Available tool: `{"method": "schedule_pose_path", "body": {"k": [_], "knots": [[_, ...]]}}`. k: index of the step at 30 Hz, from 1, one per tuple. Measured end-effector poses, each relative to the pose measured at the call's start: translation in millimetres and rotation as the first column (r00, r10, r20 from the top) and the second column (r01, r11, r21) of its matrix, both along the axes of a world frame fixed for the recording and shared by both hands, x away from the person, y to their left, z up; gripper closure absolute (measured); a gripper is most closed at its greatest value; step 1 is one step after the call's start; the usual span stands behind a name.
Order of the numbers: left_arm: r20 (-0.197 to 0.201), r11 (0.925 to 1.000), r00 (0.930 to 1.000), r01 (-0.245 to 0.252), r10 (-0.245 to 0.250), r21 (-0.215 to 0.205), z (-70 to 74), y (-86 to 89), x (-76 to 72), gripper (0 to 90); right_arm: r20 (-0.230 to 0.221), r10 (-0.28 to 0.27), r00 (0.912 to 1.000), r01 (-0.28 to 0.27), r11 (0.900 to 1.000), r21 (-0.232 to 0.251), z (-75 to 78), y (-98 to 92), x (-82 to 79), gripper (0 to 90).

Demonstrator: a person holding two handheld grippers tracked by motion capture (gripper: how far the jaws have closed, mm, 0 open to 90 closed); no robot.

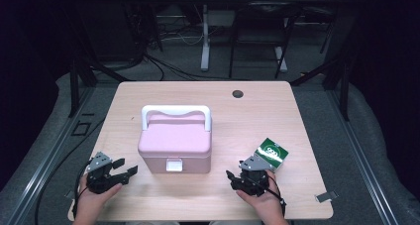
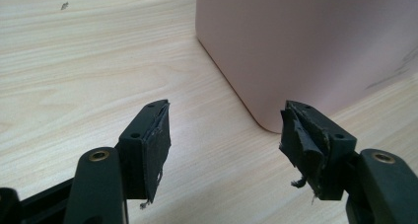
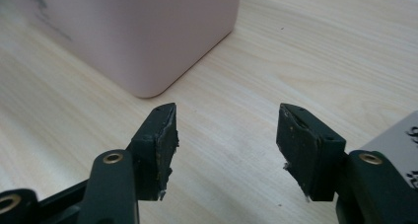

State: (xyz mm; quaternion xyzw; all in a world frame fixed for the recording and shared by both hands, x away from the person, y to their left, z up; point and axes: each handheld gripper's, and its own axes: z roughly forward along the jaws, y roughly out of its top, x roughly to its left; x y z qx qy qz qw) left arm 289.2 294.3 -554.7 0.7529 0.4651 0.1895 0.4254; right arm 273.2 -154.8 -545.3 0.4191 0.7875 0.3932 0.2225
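Observation:
A pink lidded box (image 1: pixel 173 144) with a white handle (image 1: pixel 176 111) and a white front latch (image 1: pixel 174 165) stands in the middle of the wooden table (image 1: pixel 247 116). My left gripper (image 1: pixel 126 168) rests low near the front left, its open jaws aimed at the box's left front corner (image 2: pixel 305 46). In the left gripper view nothing lies between the jaws of this gripper (image 2: pixel 224 130). My right gripper (image 1: pixel 236 170) sits at the front right, open and empty (image 3: pixel 226 130), with the box's right corner (image 3: pixel 133 31) just ahead. A green carton (image 1: pixel 271 153) lies right beside it.
A round cable hole (image 1: pixel 238 93) is in the table's far side. A small metal clip (image 1: pixel 325 197) sits at the front right edge. The carton's grey side (image 3: pixel 394 135) touches the frame's edge by my right jaw. Desk legs and cables stand beyond the table.

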Motion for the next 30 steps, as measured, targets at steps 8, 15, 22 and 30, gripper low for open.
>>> {"method": "schedule_pose_path", "body": {"k": [8, 15, 22, 30], "knots": [[0.015, 0.9999, 0.9998, 0.013, -0.013, -0.001, -0.8, -5.7, 0.1, 35.4, 0.0, -0.024, 0.9997, 0.024, 0.999, 0.044, -0.5, -6.7, 1.4, 40.1], [0.018, 0.9994, 0.9998, 0.004, -0.004, -0.033, 1.9, -2.7, -2.9, 36.6, 0.0, -0.027, 0.9996, 0.027, 0.996, 0.087, 0.5, -6.7, 2.1, 44.3], [0.044, 0.9984, 0.999, 0.008, -0.005, -0.057, 5.7, -1.5, -5.7, 40.7, 0.022, -0.01, 0.9997, 0.008, 0.997, 0.083, 1.9, -2.5, -0.6, 45.8], [0.048, 0.9963, 0.9986, -0.017, 0.021, -0.085, 7.8, -0.9, -3.5, 45.3, 0.032, -0.019, 0.9993, 0.016, 0.996, 0.091, 3.4, -0.2, -0.5, 48.1]]}}
